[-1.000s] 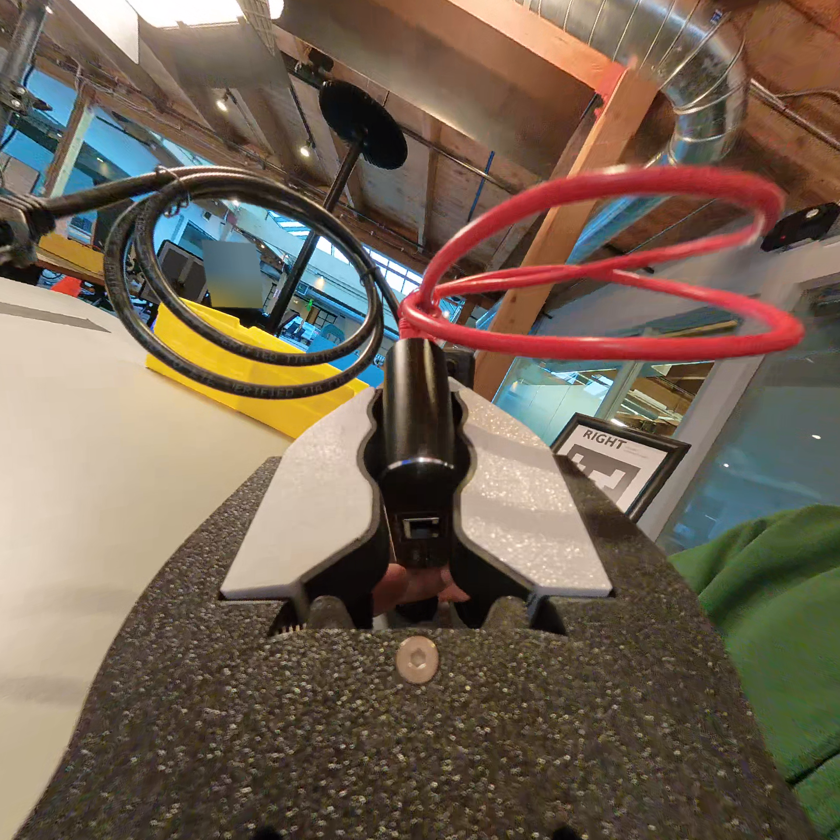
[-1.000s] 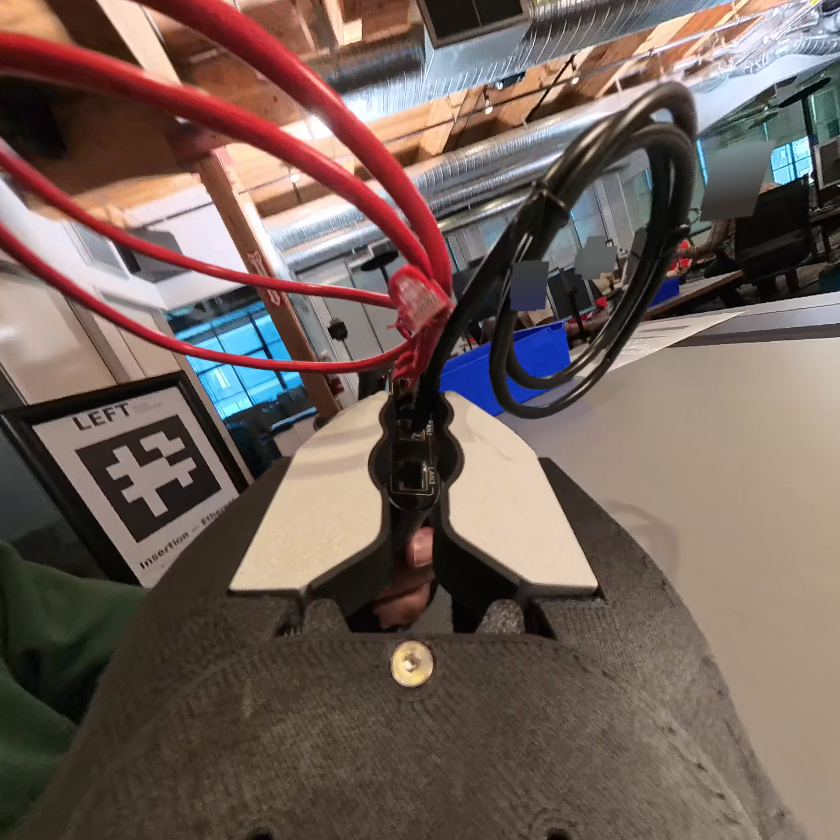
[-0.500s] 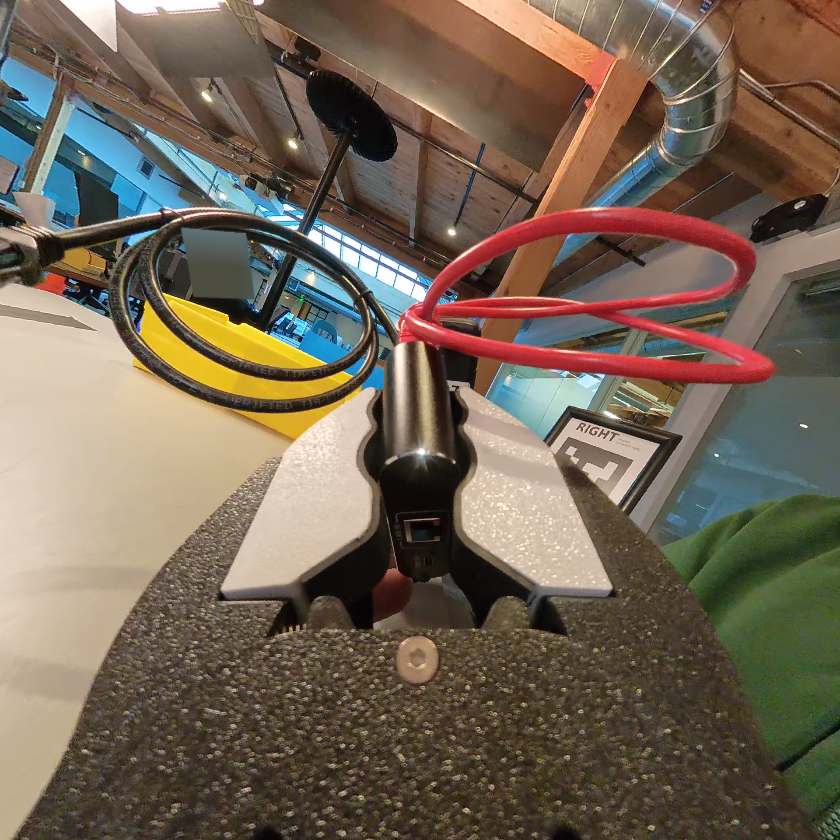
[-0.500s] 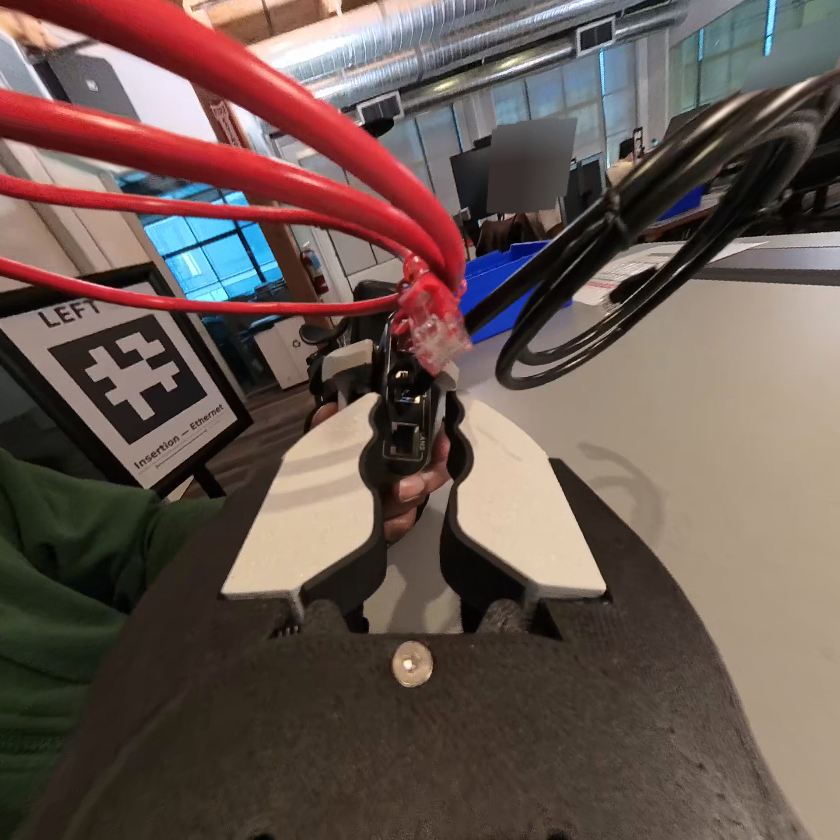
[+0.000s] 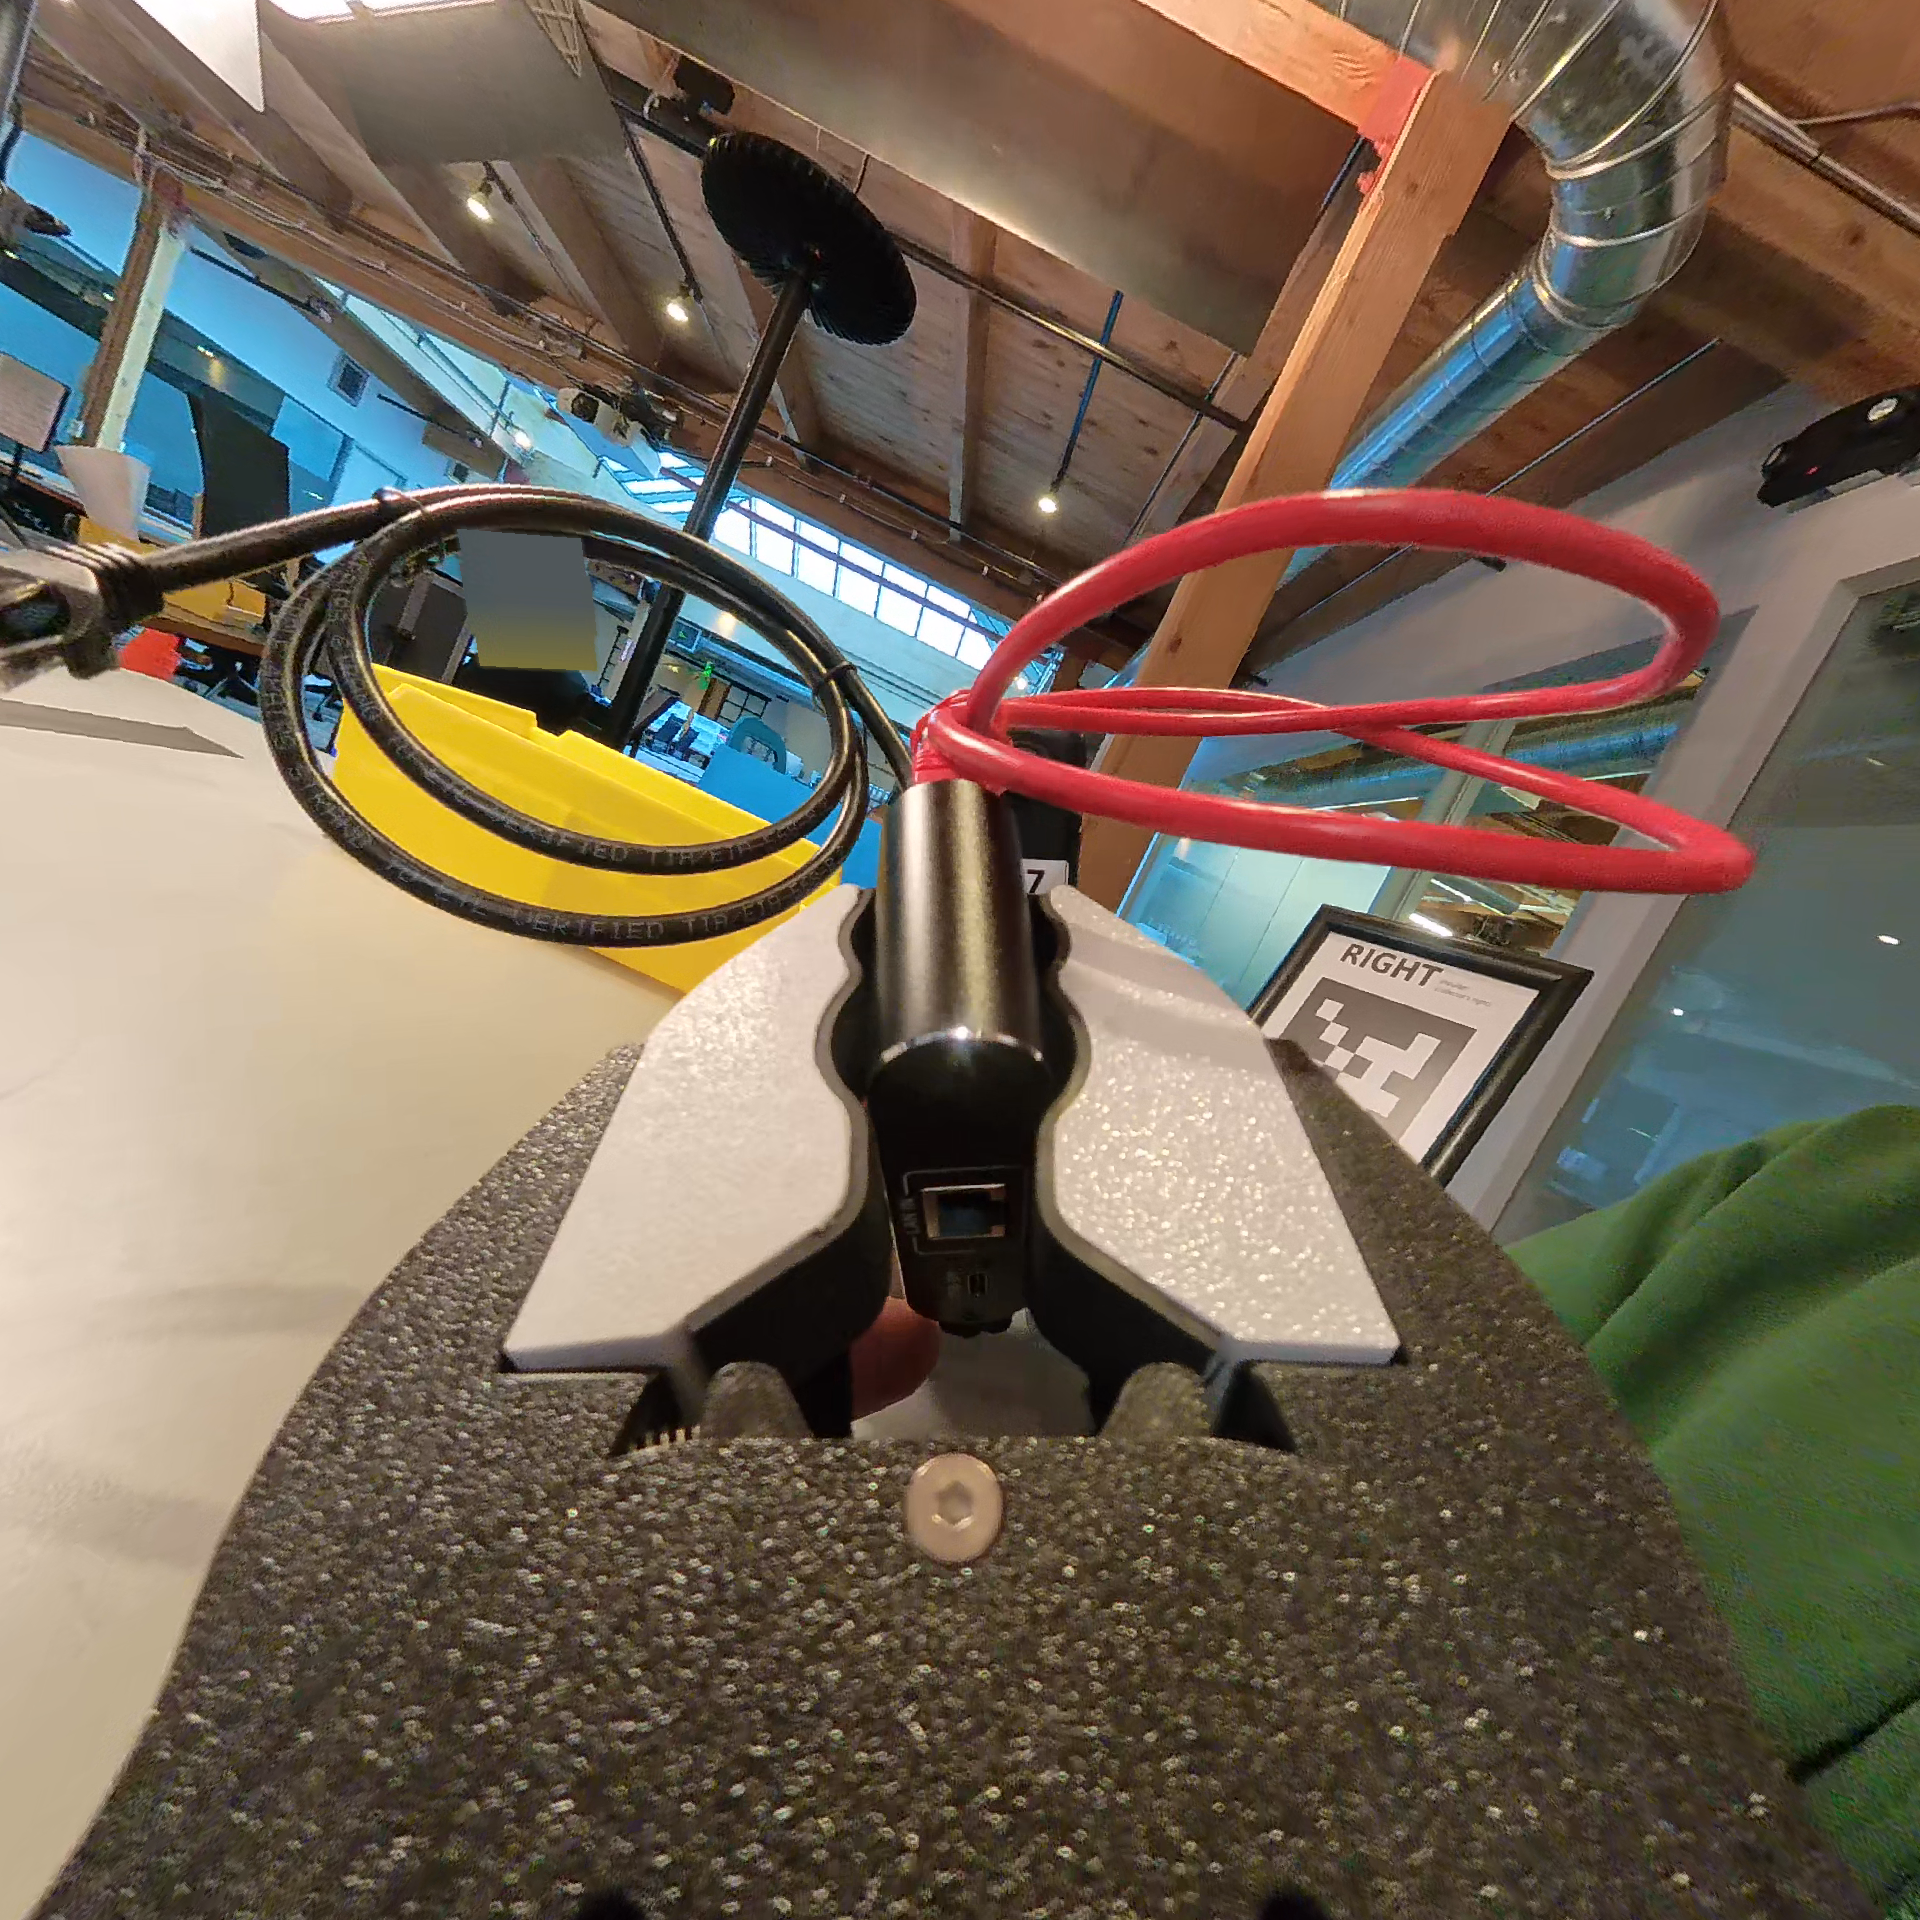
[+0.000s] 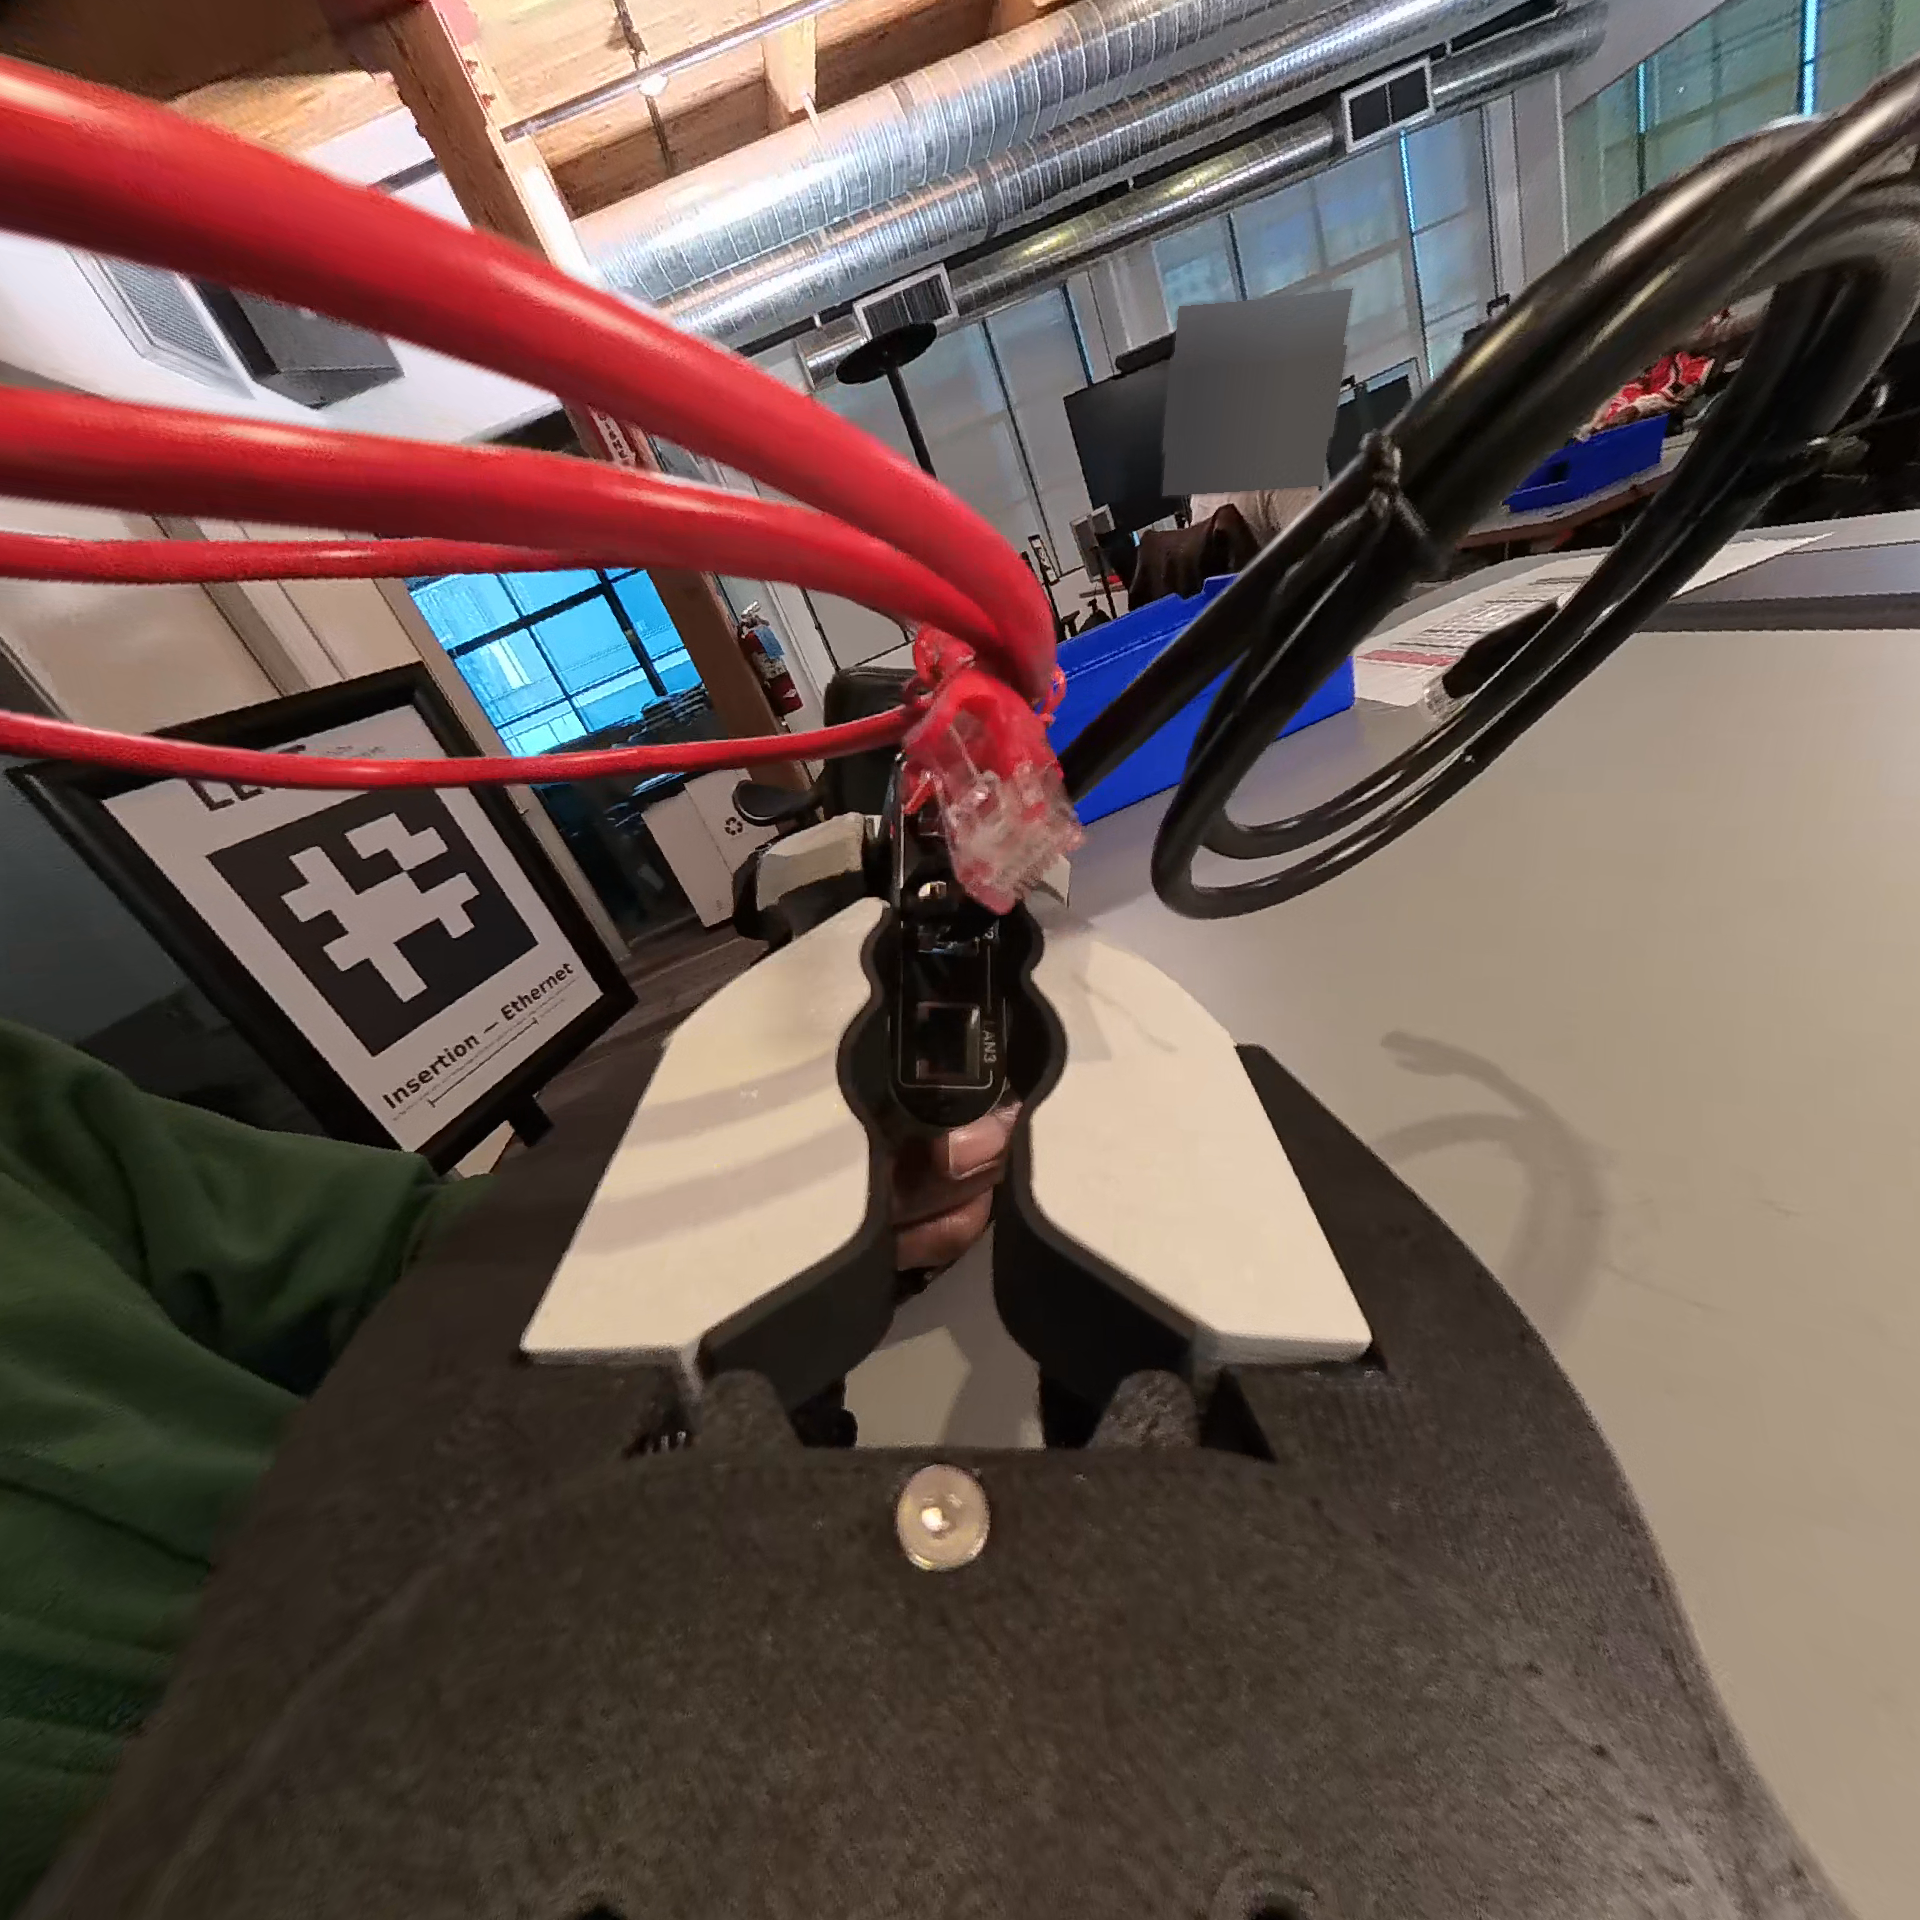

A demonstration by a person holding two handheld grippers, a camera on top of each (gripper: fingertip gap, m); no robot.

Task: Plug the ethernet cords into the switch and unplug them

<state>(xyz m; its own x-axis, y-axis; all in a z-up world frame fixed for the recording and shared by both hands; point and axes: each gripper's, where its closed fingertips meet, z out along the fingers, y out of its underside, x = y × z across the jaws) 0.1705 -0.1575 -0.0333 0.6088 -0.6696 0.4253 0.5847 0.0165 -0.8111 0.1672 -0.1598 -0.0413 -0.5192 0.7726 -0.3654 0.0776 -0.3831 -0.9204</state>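
Left gripper: closed on the switch, whose black body sits in the scalloped notch between the jaws.
Right gripper: its jaws flank the switch's port face; whether they press on it I cannot tell.
Switch position: held up in the air, off the table, near the table edge where the framed sign stands.
Red plug: hangs loose just above the port face, seated in no port.
Open port: empty and facing the right wrist camera.
Red cord: stiff loops spring out sideways from the switch's far end.
Black cord: a tied coil hangs beside the switch; whether its end is seated is hidden behind the red plug.
Risk, missed grasp: the plug dangles and can swing, so closing jaws may catch the cord instead of the plug body.
Risk, skewed insertion: the springy loops likely twist the plug, so it jams or its latch tab bends.
Risk, slipping switch: the body is smooth and held only by its sides, so a push into the port may slide it.
Risk, pinch: a finger sits right under the switch.
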